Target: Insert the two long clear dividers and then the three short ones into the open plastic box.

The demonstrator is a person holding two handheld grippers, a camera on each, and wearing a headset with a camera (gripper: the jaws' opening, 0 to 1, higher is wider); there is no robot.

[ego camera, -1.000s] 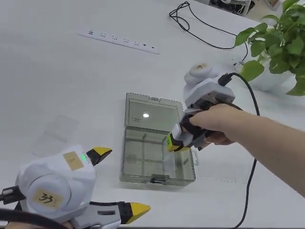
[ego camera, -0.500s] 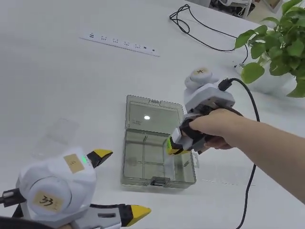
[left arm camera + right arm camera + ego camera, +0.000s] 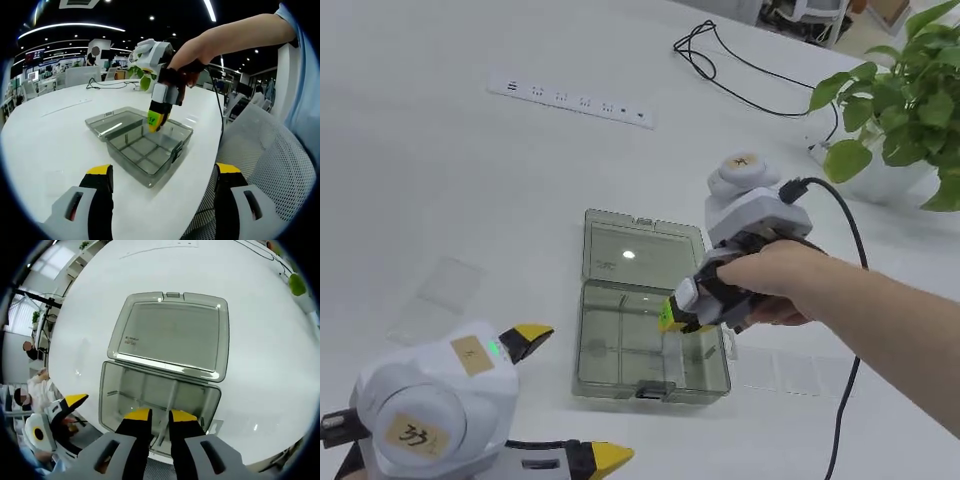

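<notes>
White surface [image 3: 470, 180] carries the open box [image 3: 582, 330]; my right tongs [image 3: 672, 322] pinch a clear divider [image 3: 676, 347] upright, dipping into its right side, while my left tongs [image 3: 572, 395] gape empty nearby.

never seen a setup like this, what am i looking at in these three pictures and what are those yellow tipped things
No robot here: a person holds a two-jaw tool in each hand. The head view comes from a headset camera looking down at the white table. The two round pictures come from a camera on each tool, looking along its yellow-tipped jaws. On the table lie an open box with its lid flat, spare dividers, a power strip and a plant. The right tool, over the box, seems shut on a clear divider. The left tool is open and holds nothing.
</notes>
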